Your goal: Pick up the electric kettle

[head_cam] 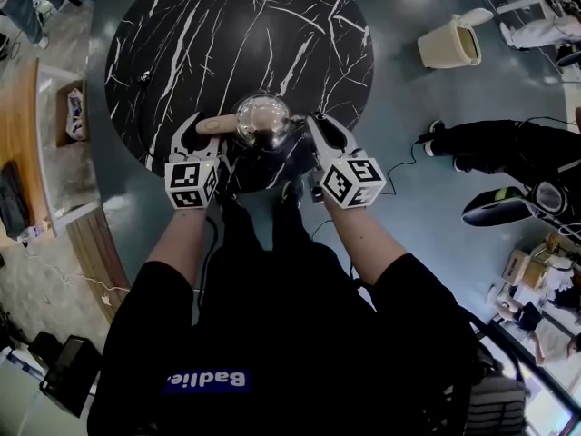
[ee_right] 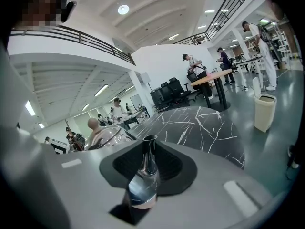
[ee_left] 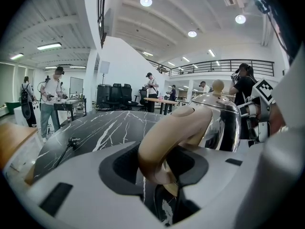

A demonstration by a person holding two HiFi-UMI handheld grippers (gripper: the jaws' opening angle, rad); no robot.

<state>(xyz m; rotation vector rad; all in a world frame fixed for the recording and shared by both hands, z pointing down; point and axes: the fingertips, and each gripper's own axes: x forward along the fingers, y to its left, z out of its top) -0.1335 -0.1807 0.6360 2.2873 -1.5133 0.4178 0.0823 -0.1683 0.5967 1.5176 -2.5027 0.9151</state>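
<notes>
A shiny steel electric kettle [head_cam: 261, 121] stands near the front edge of a round black marble table [head_cam: 200, 34]. Its beige handle [head_cam: 211, 125] points left and its spout points right. My left gripper [head_cam: 204, 134] is at the handle. In the left gripper view the handle [ee_left: 164, 142] fills the space between the dark pads [ee_left: 121, 168], which press on both its sides. My right gripper [head_cam: 310, 136] is at the spout. In the right gripper view the narrow steel spout [ee_right: 145, 173] stands between the jaws, with a dark gap on its left side.
A small black object with a cable [head_cam: 143, 77] lies on the table's left part. A beige bin [head_cam: 448, 44] stands on the floor to the right, past it dark bags and cables [head_cam: 495, 148]. A wooden bench [head_cam: 18, 134] runs along the left. People stand at desks far behind.
</notes>
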